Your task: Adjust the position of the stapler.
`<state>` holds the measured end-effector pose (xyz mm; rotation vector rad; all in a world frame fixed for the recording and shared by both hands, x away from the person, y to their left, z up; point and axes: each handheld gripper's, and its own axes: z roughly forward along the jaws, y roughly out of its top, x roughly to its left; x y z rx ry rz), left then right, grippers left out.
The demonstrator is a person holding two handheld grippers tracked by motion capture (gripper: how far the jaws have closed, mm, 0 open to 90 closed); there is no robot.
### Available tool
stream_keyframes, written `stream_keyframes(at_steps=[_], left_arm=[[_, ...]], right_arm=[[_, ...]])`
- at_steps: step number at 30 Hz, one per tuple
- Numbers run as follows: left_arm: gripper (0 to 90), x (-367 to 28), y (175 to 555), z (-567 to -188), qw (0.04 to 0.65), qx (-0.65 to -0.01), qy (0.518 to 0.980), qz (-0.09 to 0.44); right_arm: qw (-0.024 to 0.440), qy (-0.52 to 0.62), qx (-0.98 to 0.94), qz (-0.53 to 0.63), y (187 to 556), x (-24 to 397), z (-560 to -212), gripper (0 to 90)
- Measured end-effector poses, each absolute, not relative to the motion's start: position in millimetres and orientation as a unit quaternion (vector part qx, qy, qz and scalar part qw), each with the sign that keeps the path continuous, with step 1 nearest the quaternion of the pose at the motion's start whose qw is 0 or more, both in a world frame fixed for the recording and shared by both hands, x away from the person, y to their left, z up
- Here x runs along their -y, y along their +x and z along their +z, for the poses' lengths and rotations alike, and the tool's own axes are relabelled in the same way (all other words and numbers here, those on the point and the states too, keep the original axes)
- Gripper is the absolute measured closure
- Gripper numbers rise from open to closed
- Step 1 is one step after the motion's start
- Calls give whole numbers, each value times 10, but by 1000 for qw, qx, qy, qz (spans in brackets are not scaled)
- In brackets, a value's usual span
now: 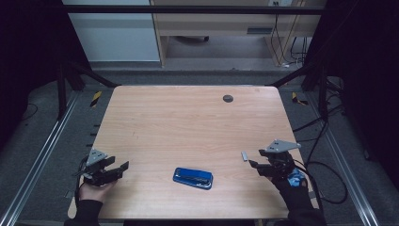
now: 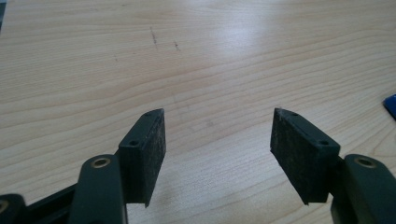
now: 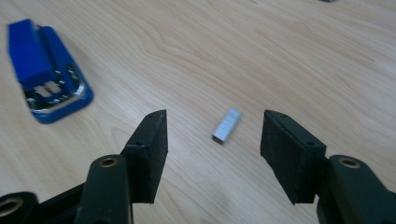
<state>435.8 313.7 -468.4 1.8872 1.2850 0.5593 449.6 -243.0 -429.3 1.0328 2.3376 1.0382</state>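
**Stapler and its loose staples lie ready between two spread claws**

Stapler (image 1: pixel 193 178) sits near the front edge of the counter (image 1: pixel 188 122), roughly midway between the two hands, and it looks to lie open with the blue plastic top swung back: in the right gripper view (image 3: pixel 44 77) a bright metal channel shows inside the blue shell, which I take as laid bare for loading. The counter itself is a broad slab of pale wood-grain laminate, smooth enough to throw back a soft glare, with a small dark round cap (image 1: pixel 228 98) set near its far edge.

At the front left corner the left claw (image 1: pixel 120 165) rests low with its jaws spread wide and nothing between them; its pads (image 2: pixel 148 149) are flat, matt black blocks with a rough, grippy face. The right claw (image 1: pixel 255 165), held by a gloved hand at the front right, is spread just as wide and points at the smallest thing here: a short strip of staples (image 3: pixel 227 124), a silvery, ridged little bar lying flat just beyond its tips. My guess is that the strip is the next thing to be picked, being lined up squarely in the gap.
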Motion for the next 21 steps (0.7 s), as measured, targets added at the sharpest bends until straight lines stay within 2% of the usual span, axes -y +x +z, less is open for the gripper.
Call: stream_keyframes(at_steps=[9,21], left_arm=[[374,-3104,4358,-4699,377,-494,754,212],[378,-3079,4360,-4706,369,-487,764,208]], right_arm=[[142,280,-884,347,4585,1896,-3989,416],[77,198,-922,323,4706,1207,-3941,430]])
